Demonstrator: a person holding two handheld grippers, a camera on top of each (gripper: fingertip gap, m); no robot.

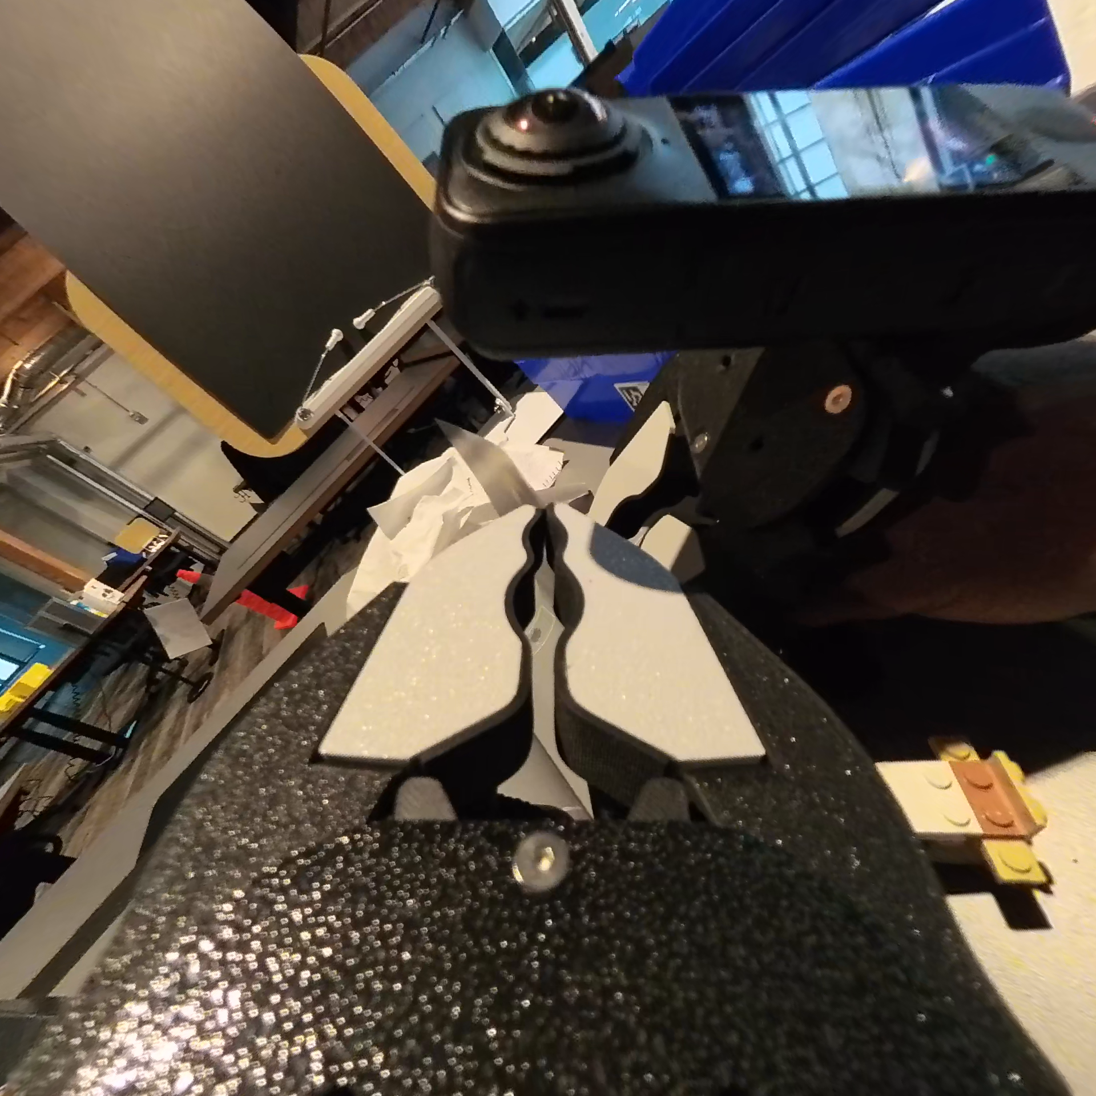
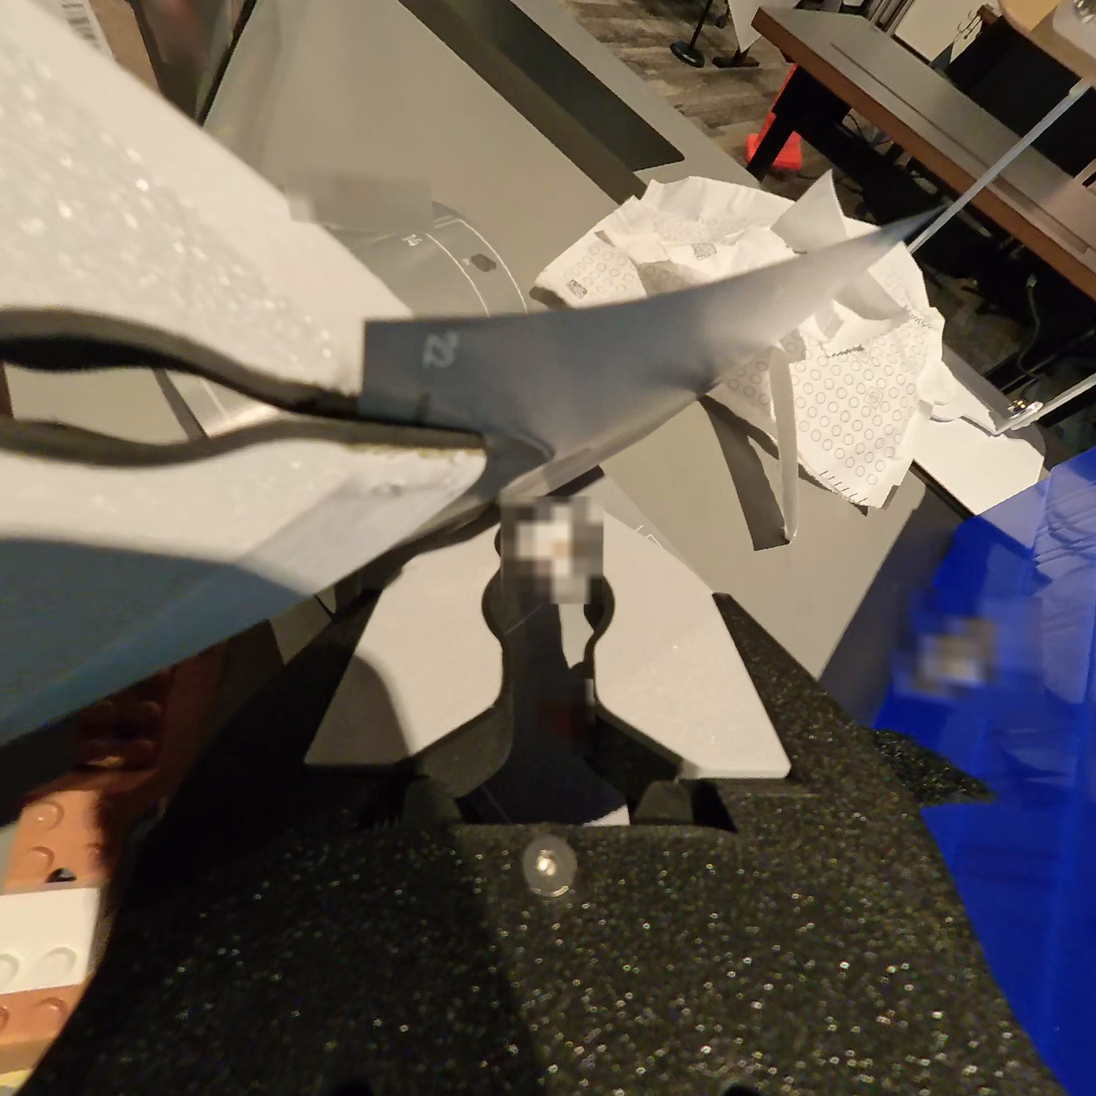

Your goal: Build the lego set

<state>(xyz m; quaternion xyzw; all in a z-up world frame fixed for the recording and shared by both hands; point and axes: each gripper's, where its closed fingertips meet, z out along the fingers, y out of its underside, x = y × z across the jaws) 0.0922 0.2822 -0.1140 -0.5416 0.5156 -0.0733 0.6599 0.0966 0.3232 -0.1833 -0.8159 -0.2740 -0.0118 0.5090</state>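
Pinching a page of the instruction booklet [image 2: 534,379], your left hand-held gripper [image 1: 544,522] has its tips pressed together on the paper's edge, likely to turn or lift it and read the next step. Your right hand-held gripper [image 2: 548,569] sits below the left one, slightly spread; whether it grips anything, cannot tell. Partly built lego plates [image 1: 984,806] lie on the tabletop [image 1: 1020,972] right of the left gripper. Crumpled paper bags [image 2: 830,368] sit ahead, beyond the page.

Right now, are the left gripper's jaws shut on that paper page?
Shut. The left gripper pinches the grey page at its edge; the jaws meet there.
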